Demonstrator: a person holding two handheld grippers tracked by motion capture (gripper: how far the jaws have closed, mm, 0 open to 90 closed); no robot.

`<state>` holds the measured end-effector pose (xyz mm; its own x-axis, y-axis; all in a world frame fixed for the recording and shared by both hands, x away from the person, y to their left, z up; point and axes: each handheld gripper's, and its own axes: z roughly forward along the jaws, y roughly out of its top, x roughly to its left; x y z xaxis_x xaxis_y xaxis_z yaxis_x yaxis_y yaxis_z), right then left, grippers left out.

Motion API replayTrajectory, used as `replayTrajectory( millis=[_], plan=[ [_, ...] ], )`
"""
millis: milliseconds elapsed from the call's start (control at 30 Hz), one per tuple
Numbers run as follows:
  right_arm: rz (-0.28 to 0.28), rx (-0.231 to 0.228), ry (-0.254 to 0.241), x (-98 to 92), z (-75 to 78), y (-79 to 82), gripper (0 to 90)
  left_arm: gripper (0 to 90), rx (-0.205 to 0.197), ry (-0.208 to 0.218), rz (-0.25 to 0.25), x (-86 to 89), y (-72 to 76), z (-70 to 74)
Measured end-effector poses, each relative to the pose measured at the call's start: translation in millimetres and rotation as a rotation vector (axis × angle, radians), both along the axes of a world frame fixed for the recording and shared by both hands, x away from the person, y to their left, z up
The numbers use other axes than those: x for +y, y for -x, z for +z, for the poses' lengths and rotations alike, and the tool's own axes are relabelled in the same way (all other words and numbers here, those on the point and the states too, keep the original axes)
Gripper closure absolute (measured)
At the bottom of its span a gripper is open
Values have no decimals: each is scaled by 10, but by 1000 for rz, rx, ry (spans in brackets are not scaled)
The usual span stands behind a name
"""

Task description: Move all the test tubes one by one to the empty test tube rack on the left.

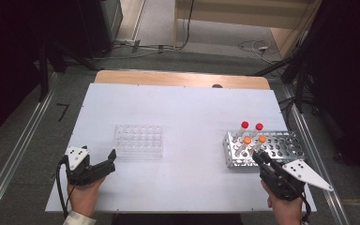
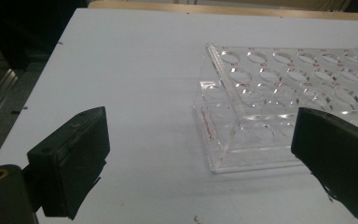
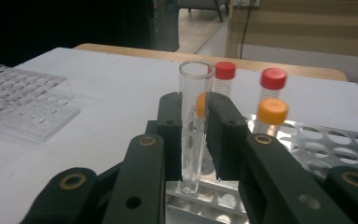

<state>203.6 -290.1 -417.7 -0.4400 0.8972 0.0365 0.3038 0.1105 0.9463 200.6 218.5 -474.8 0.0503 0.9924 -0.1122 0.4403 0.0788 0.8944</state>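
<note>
Right gripper (image 3: 196,135) fingers clamped on uncapped clear tube (image 3: 195,116), left gripper (image 2: 200,158) fingers wide apart, empty

Tongs (image 3: 193,135) clamped on uncapped glass tube (image 3: 195,107) above rack (image 3: 326,144)

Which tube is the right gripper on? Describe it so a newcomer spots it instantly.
Start at the metal rack on the table's right side. The right gripper is closed on a clear tube at the rack's near-left corner. Unlike the red-capped tubes and orange-capped tubes, it has no cap.
</note>
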Motion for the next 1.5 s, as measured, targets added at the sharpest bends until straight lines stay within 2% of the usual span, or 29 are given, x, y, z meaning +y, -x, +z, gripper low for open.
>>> replayTrajectory(
  millis=[133, 300, 600, 733, 967, 1033, 1133, 1200, 1333, 1467, 1500],
  plan=[
    [44, 5, 2, 111, -6, 28, 735, 57, -13, -1, -7, -30, 13, 17],
    [91, 19, 4, 259, -40, 13, 734, 60, -8, -2, -39, -120, 8, 27],
    [159, 53, 25, 496, -149, -84, 734, 61, -16, 8, -72, -256, -17, 63],
    [177, 55, 31, 594, -172, -126, 734, 72, -12, 16, -88, -323, -58, 84],
    [227, 63, 53, 828, -227, -221, 735, 71, -31, 29, -122, -444, -53, 165],
    [242, 62, 59, 899, -234, -237, 734, 71, -47, 43, -149, -502, -61, 211],
    [258, 64, 65, 979, -243, -255, 735, 71, -43, 47, -169, -554, -86, 222],
    [270, 68, 70, 1031, -257, -278, 735, 71, -40, 38, -198, -661, -133, 231],
    [293, 77, 75, 1132, -283, -320, 734, 78, -66, 7, -242, -845, -170, 276],
    [307, 82, 76, 1202, -301, -347, 734, 100, -74, 5, -276, -949, -196, 307],
    [320, 80, 80, 1242, -308, -360, 735, 104, -76, 12, -304, -1021, -214, 336]
  ],
)
